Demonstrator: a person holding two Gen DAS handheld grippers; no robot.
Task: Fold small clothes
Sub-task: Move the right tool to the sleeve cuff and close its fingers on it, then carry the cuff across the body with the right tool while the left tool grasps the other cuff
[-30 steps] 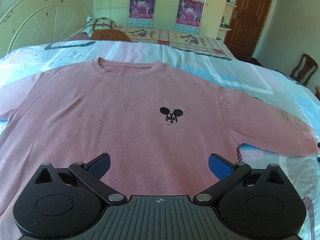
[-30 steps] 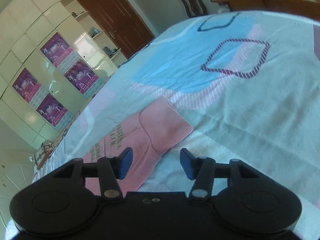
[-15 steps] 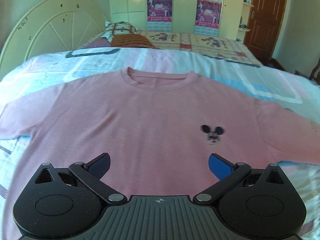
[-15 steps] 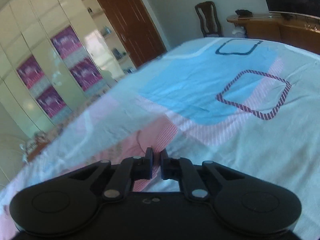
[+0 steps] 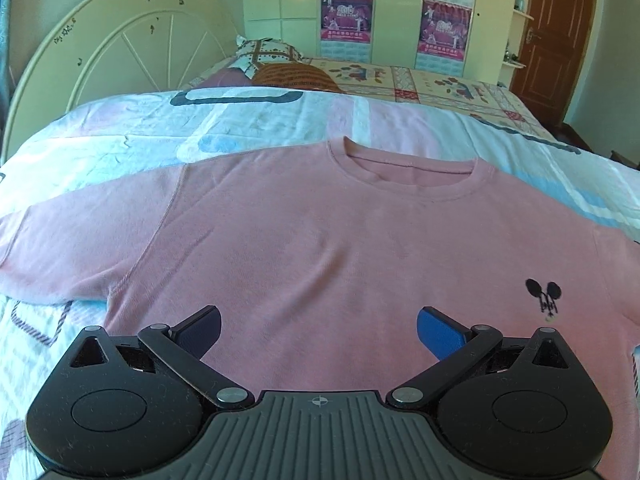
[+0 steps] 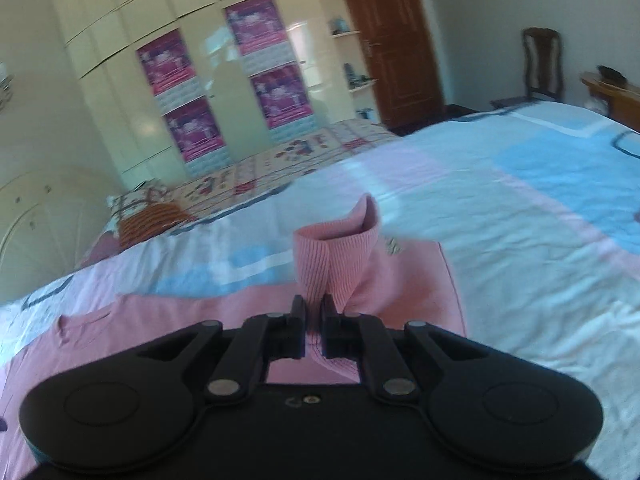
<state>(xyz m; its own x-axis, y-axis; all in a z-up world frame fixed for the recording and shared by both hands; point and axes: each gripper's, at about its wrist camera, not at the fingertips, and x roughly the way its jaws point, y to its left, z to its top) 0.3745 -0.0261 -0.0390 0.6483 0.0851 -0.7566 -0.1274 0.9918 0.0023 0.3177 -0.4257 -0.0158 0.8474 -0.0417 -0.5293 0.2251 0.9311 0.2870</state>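
Observation:
A pink long-sleeved sweatshirt (image 5: 320,248) with a small black mouse logo (image 5: 543,294) lies flat, front up, on the bed. My left gripper (image 5: 318,330) is open and empty, hovering over the shirt's lower body. The shirt's left sleeve (image 5: 72,248) stretches out to the left. My right gripper (image 6: 314,318) is shut on the ribbed cuff (image 6: 336,256) of the other sleeve and holds it lifted above the shirt (image 6: 160,320), the cuff standing up between the fingers.
The bed has a white, blue and pink quilt (image 5: 260,120). A cream headboard (image 5: 120,60) stands at the back left, pillows (image 5: 276,64) beside it. A wardrobe with posters (image 6: 224,88), a brown door (image 6: 392,40) and a chair (image 6: 542,64) lie beyond the bed.
My right gripper closed on the sleeve cuff and lifted it, swinging left over the shirt. My left gripper shifted left along the shirt, staying open.

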